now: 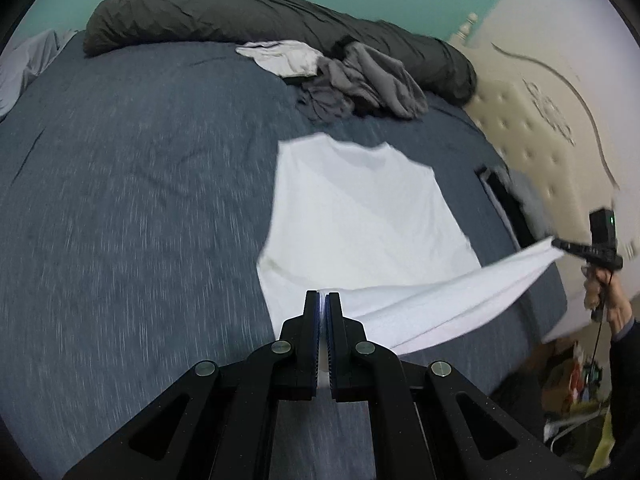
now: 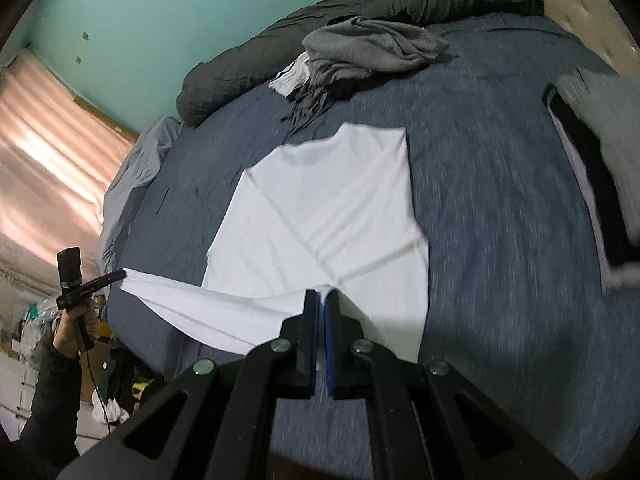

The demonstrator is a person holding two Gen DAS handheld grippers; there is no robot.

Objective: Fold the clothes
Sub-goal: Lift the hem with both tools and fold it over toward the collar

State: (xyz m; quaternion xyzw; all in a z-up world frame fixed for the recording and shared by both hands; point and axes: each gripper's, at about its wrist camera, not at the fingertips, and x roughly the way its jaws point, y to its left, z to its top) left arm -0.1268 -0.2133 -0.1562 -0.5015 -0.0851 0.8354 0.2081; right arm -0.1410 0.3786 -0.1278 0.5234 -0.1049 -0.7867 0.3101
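Hands apart above bed (image 1: 120,200), both jaws clenched on white shirt (image 1: 360,208) hem, tilted downward.

Bed count: 2 grippers, 1 white tee, 1 pile.
2 grippers: left (image 1: 323,296), right (image 2: 322,295). 1 white tee (image 1: 360,216) spread on 1 bed (image 1: 140,200). 1 grey garment (image 1: 368,80) w/ 1 white cloth (image 1: 284,56) beside it (more under the heap? can't tell). 1 dark bolster (image 1: 240,16). 1 headboard (image 1: 532,128). 1 curtain (image 2: 48,152).
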